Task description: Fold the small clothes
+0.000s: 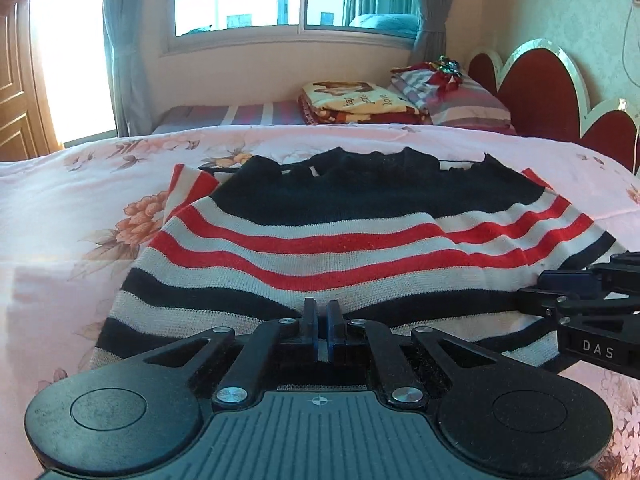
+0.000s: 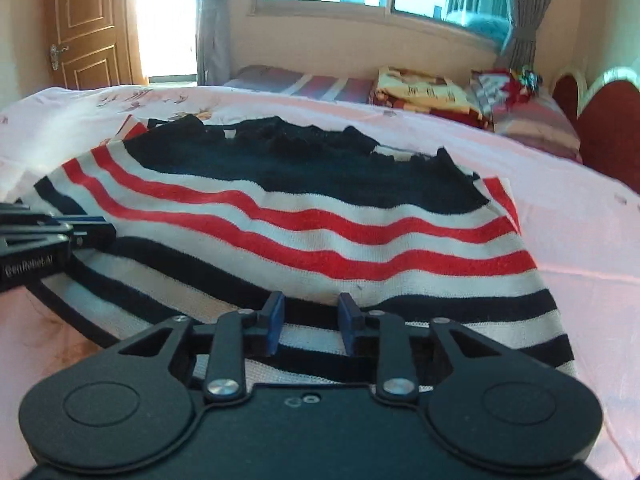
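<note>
While the sweater [image 1: 340, 232] lies flat on the bed [image 1: 60, 208], the left gripper [image 1: 322, 322] is pinched shut at its near hem, seemingly on fabric; the right gripper [image 2: 311, 320] straddles that hem, parted, gripping nothing, likely releasing.

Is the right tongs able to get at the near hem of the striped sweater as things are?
Probably yes: the right tongs stand open right over the sweater's near hem, with nothing between.
</note>
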### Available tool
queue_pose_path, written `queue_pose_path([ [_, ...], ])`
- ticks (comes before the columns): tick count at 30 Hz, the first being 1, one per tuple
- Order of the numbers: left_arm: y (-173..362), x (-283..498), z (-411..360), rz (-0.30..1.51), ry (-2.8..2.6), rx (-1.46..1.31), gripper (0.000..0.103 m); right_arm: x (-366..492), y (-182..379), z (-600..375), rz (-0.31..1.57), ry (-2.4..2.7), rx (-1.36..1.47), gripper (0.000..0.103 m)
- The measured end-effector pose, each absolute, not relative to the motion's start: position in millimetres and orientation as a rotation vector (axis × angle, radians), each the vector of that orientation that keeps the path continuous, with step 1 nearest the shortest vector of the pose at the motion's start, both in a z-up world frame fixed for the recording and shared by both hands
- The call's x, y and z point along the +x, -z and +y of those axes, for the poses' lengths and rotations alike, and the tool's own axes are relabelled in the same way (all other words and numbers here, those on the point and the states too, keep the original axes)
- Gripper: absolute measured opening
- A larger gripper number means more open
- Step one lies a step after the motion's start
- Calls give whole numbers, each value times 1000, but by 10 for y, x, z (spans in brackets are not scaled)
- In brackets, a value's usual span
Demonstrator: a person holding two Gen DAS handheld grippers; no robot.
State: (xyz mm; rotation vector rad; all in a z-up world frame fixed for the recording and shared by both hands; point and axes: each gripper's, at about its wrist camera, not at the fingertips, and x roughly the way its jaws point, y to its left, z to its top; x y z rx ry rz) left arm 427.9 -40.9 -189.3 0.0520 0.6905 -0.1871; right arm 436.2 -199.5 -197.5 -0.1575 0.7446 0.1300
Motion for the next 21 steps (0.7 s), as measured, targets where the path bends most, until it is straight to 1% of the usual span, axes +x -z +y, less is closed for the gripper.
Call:
queue_pose_path([
  [2, 1829, 4269, -406, 718, 176, 48, 5, 4354, 1933, -1975, 766, -118, -163, 29],
  [4, 1752, 4188, -380, 705, 170, 26, 5, 4336, 1809, -2039, 788, -104, -83, 29],
  [6, 1799, 4122, -351, 710, 149, 56, 5, 4238, 1728, -2114, 755, -87, -43, 33],
  [8, 1929, 4155, -263, 773, 153, 21, 5, 4237, 1831, -2163, 801, -37, -90, 33],
  [10, 1931, 4150, -223, 773, 151, -4, 5, 4223, 1951, -2232, 823, -38, -78, 33],
  [14, 1855, 4122, -248, 794, 133, -15, 5, 4194, 1837, -2174, 836, -4, -62, 34],
  [16, 1829, 4077, -247, 803, 135, -31, 5, 4105, 1748, -2164, 807, 9, -42, 39],
  [17, 1820, 4058, -251, 803, 135, -30, 5, 4060, 1722, -2162, 803, 14, -41, 46],
  [18, 1811, 4030, -251, 802, 140, -26, 5, 4017, 1703, -2163, 804, 18, -43, 49],
  [21, 1762, 3972, -262, 795, 147, -15, 5, 3900, 1630, -2196, 803, 30, -35, 49],
])
